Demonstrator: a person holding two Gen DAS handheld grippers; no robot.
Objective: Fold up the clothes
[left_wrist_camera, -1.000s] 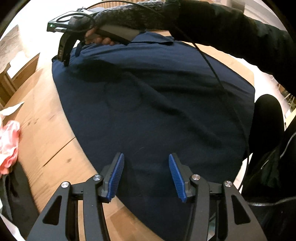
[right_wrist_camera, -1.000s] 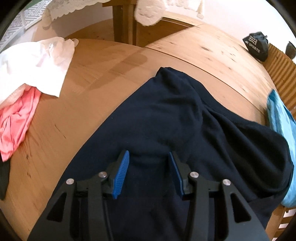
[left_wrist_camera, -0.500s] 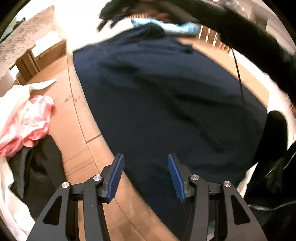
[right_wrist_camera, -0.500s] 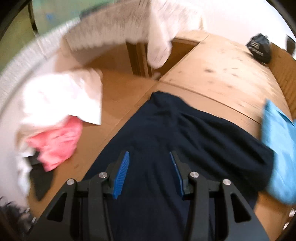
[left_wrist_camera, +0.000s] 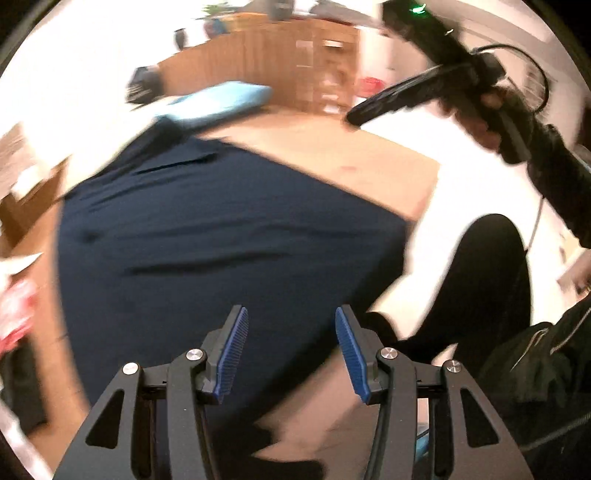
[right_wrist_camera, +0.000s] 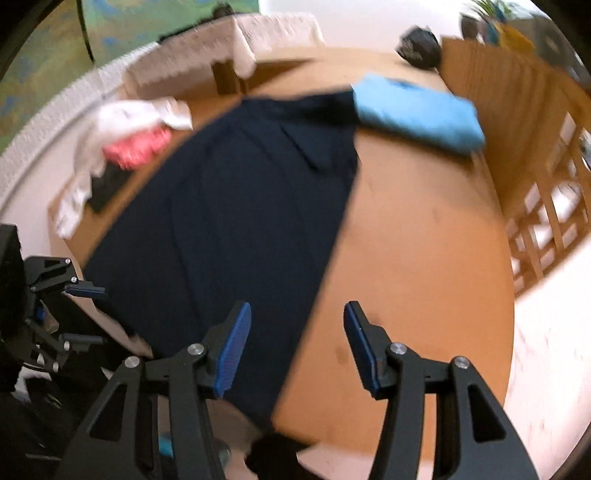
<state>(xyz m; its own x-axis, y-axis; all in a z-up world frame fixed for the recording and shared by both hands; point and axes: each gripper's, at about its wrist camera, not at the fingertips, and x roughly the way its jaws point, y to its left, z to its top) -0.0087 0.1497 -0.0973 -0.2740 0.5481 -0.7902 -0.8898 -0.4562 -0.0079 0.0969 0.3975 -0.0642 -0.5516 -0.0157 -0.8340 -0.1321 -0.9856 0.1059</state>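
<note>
The navy garment lies flat on the table. The left hand-held gripper hangs above its near edge, part open, empty. The right hand-held gripper, jaws opening and empty, straddles its right edge from above.

A home: wooden table strewn with laundry; slatted wooden chairs alongside.

Black two-finger left gripper with ribbed blue pads, angular black linkage arms with triangular cut-outs, round silver screws at the pivots. Same build on the black right gripper; green light on its housing, thin black cable looping behind. Dark sleeve, black trousers, black zipped jacket.
</note>
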